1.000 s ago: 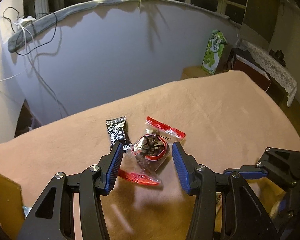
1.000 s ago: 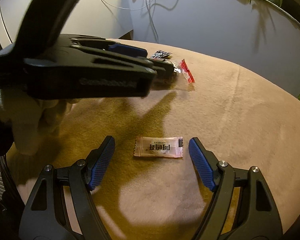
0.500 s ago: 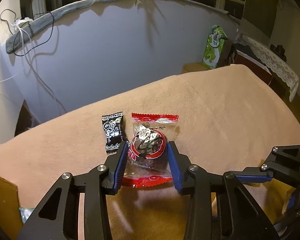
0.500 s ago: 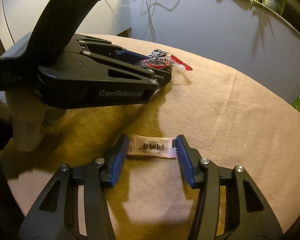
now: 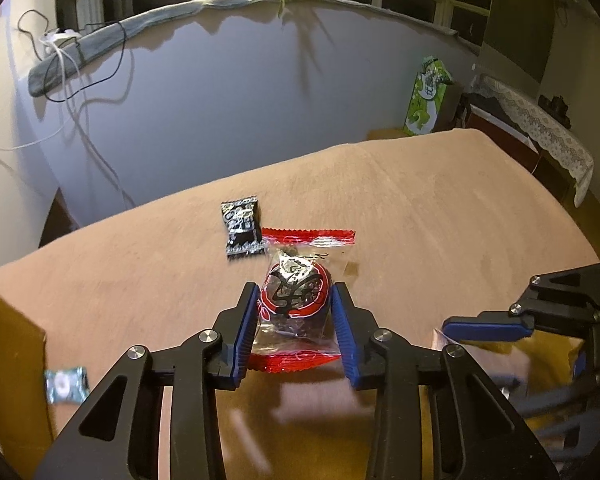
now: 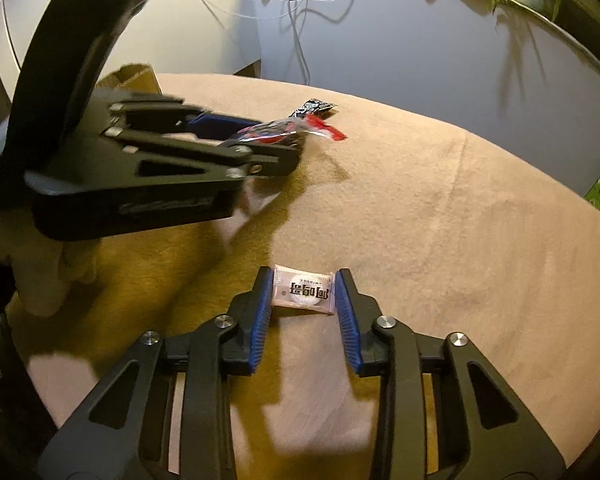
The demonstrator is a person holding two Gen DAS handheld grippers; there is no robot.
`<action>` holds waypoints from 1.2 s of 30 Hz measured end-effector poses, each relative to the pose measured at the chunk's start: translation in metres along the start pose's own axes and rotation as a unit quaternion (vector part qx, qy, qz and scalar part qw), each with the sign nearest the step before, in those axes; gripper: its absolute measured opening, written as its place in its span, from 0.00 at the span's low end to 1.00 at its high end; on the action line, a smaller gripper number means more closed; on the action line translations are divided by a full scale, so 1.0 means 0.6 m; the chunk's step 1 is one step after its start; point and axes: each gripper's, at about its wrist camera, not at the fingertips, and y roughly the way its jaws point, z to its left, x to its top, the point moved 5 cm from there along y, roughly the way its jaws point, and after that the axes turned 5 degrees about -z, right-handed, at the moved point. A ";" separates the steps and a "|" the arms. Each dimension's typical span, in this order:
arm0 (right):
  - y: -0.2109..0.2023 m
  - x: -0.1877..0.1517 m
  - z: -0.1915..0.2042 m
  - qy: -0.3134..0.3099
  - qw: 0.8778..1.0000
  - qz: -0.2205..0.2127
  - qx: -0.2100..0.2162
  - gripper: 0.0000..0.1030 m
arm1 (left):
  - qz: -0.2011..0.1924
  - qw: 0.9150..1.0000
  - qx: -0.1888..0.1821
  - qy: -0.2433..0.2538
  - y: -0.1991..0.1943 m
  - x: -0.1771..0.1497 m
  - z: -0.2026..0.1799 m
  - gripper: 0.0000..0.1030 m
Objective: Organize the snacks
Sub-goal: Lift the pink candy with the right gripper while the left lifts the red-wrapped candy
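Observation:
My left gripper (image 5: pixel 295 312) is shut on a clear snack packet with red ends and a dark round sweet (image 5: pixel 296 296), lifted off the tan cloth. It also shows in the right wrist view (image 6: pixel 280 136). A black snack packet (image 5: pixel 242 228) lies on the cloth just behind it. My right gripper (image 6: pixel 303 296) is shut on a small pink packet with dark print (image 6: pixel 303 290), just above the cloth. The right gripper shows at the right edge of the left wrist view (image 5: pixel 500 326).
A cardboard box (image 5: pixel 12 344) stands at the left with a small silver-green candy (image 5: pixel 66 384) by it; its flap shows in the right wrist view (image 6: pixel 132 78). A green carton (image 5: pixel 426 96) stands beyond the table's far right. A grey wall runs behind the table.
Both grippers have closed on their packets. The left one has lifted the red-ended packet away from the black packet; the right one squeezes the pink packet.

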 end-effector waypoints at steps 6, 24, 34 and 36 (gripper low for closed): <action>-0.011 -0.001 -0.002 0.020 1.000 -0.010 0.004 0.19 | -0.004 1.000 0.001 -0.003 -0.021 -0.011 0.001 0.34; -0.023 -0.011 -0.071 0.093 0.995 -0.023 0.003 0.05 | -0.007 1.000 0.000 -0.004 -0.027 -0.018 -0.003 0.34; -0.067 0.006 -0.043 0.078 0.995 -0.053 -0.009 0.05 | -0.033 0.999 0.002 -0.024 -0.078 -0.018 0.015 0.34; -0.073 0.013 -0.032 0.072 0.996 -0.059 -0.009 0.05 | -0.037 0.999 0.004 -0.027 -0.091 -0.019 0.020 0.34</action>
